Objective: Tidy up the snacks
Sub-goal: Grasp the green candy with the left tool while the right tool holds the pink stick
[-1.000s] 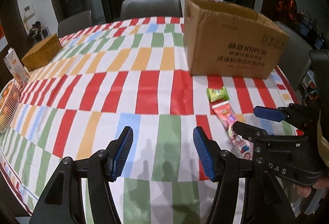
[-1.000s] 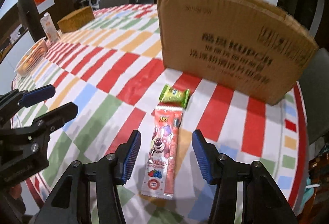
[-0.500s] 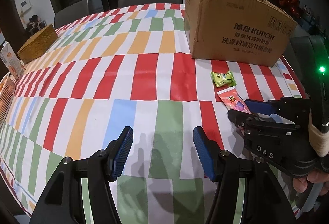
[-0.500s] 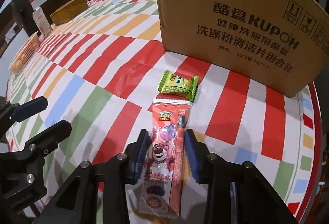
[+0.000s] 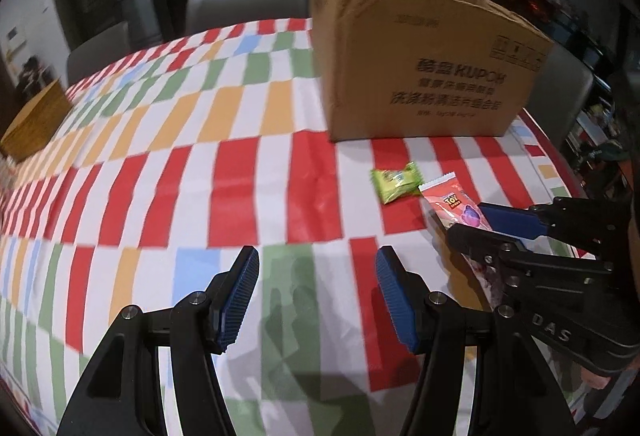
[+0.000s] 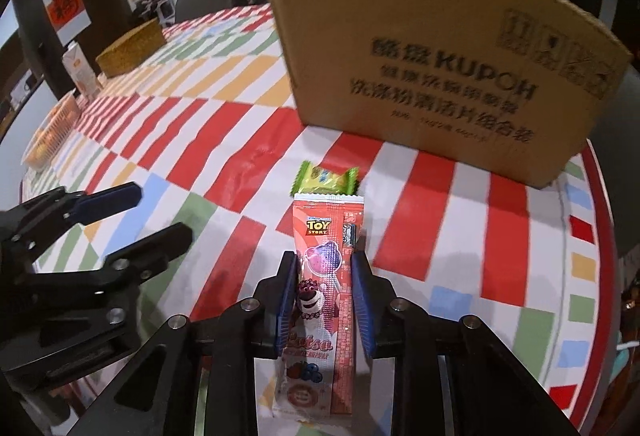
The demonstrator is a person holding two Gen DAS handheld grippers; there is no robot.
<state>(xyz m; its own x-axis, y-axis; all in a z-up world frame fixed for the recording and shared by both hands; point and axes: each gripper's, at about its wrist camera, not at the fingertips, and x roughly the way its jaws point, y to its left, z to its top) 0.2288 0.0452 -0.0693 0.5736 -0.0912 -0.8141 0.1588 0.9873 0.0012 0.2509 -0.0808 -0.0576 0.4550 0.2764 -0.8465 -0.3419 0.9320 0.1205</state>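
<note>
Since half a second ago, nothing's been grabbed by the left gripper (image 5: 316,296) — jaws wide apart over the checkered tablecloth (image 5: 256,180). Jaws of the right gripper (image 6: 325,290) have been squeezed onto the Toy Story snack packet (image 6: 324,276) — lift into the cardboard box (image 6: 436,76) looks next; the green candy (image 6: 326,178) is left lying.

red snack packet (image 6: 320,300) flat, green candy (image 6: 326,178) beside

The left gripper (image 5: 316,292) hovers wide open over the tablecloth (image 5: 240,176). The right gripper (image 5: 476,224) grips a red packet (image 5: 448,202) beside a green candy (image 5: 396,182), near the box (image 5: 420,76).
</note>
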